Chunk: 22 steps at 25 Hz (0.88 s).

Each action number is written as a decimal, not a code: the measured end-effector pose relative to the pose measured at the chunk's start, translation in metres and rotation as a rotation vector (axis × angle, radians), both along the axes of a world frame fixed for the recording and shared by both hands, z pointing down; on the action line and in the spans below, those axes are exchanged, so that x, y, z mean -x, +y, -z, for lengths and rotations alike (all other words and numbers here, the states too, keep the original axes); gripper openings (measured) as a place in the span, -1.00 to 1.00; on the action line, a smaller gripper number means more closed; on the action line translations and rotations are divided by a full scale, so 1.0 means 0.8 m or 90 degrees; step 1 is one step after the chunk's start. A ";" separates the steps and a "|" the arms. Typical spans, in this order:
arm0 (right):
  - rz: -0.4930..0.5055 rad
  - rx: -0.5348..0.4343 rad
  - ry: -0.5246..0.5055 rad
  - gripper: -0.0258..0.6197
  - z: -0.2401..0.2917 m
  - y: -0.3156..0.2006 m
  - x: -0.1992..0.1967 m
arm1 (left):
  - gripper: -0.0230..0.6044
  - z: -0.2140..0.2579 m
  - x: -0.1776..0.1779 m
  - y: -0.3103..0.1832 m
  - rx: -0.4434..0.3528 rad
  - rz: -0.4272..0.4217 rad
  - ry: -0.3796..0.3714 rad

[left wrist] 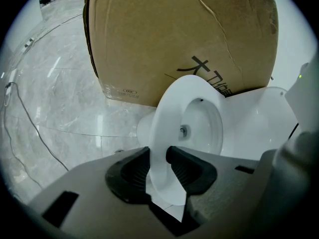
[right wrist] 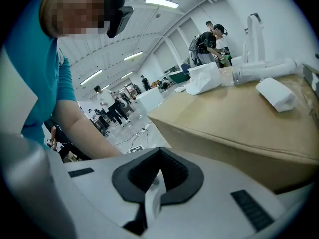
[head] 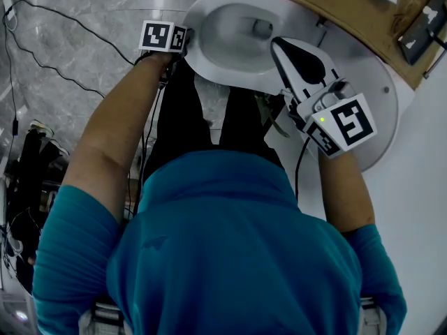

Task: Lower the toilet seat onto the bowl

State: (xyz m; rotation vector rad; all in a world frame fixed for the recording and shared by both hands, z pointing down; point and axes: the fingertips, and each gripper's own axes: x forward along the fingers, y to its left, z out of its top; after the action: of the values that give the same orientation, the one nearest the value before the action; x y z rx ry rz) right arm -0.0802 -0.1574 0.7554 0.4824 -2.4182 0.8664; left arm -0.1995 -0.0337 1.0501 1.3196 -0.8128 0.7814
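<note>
The white toilet seat (head: 201, 21) lies low over the bowl (head: 241, 28), seen from above in the head view. My left gripper (head: 187, 42) is at the seat's left rim. In the left gripper view the seat's edge (left wrist: 172, 113) runs between the black pads, which touch it on both sides; the left gripper (left wrist: 158, 166) is shut on it. The raised white lid (head: 383, 93) stands to the right. My right gripper (head: 283, 47) hangs above the bowl's right side, shut and holding nothing; in its own view the right gripper (right wrist: 160, 171) points over a cardboard box.
A large cardboard box (head: 349, 12) stands behind the toilet, with white items (right wrist: 276, 93) on top. Black cables (head: 42, 54) cross the marble floor at left, next to dark gear (head: 35, 166). The person's legs stand just before the bowl. Other people are far off.
</note>
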 end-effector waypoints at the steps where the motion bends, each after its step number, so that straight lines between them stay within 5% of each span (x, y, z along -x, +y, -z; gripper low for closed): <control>1: -0.001 0.001 0.000 -0.93 -0.001 0.000 -0.001 | -0.55 -0.002 0.000 0.000 0.001 -0.001 -0.002; 22: -0.007 -0.005 -0.002 -0.93 0.003 -0.001 -0.009 | -0.48 -0.012 -0.004 0.001 0.001 -0.026 -0.049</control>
State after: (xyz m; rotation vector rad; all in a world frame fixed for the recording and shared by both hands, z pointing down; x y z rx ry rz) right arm -0.0729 -0.1578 0.7528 0.4970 -2.4249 0.8633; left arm -0.1964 -0.0331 1.0600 1.3148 -0.8480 0.8684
